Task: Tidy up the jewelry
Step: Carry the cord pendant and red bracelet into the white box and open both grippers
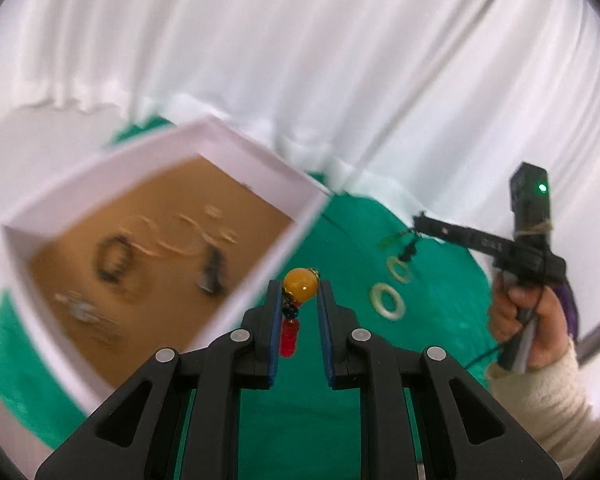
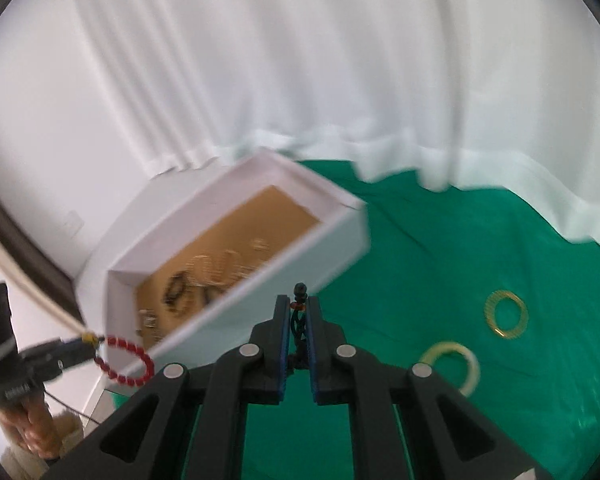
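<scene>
On the green cloth (image 2: pixel 400 248) stands the white box (image 1: pixel 255 152), jewelry already on its brown floor. We carry 2 pieces toward it. Our left gripper (image 1: pixel 300 292) is clamped on the red bead bracelet (image 2: pixel 125 360) by its amber bead (image 1: pixel 300 285); our right gripper (image 2: pixel 298 310) pinches a dark corded pendant (image 2: pixel 298 320). 2 pale rings (image 1: pixel 388 302) and 1 gold hoop (image 2: pixel 506 314) wait on the cloth.

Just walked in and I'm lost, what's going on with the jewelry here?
A person is sorting jewelry into a white box on a green cloth. The left tool is shut on a red bead bracelet with a big yellow bead. The right tool is shut on a dark corded piece. Two pale rings and a gold ring lie on the cloth.
</scene>
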`<state>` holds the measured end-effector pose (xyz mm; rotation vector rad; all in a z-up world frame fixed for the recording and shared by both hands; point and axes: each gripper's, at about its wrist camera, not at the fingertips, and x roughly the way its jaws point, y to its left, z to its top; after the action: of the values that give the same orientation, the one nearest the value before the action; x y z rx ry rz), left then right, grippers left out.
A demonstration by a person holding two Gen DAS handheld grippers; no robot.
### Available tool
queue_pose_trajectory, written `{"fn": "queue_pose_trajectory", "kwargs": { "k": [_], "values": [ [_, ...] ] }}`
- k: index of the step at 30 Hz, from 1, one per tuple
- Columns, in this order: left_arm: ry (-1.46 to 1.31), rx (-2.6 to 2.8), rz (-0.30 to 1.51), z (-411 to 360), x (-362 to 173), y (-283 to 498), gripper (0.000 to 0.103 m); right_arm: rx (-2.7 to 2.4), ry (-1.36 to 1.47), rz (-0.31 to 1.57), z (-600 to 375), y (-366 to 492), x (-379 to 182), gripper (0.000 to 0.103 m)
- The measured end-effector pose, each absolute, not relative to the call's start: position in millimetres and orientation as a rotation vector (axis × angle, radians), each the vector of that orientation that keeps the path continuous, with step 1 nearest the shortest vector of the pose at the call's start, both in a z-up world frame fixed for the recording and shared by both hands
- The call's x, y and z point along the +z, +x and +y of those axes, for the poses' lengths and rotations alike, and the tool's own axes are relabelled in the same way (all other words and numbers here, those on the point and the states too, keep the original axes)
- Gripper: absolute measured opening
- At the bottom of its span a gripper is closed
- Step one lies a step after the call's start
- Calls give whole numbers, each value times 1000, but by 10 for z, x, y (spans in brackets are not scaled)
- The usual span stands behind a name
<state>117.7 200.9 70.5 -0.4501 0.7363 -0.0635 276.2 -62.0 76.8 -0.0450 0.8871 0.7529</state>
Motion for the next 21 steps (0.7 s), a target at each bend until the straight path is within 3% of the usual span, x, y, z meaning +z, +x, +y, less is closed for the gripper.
{"fn": "queue_pose_trajectory", "kwargs": {
  "k": [9,21],
  "values": [
    [-488,130,802,2776,233,1217,15,970,-65,928,637,2703,636,8],
    [-497,190,935,2912,-497,1405,17,1007,-207,1127,1697,2460,-452,11]
  ]
}}
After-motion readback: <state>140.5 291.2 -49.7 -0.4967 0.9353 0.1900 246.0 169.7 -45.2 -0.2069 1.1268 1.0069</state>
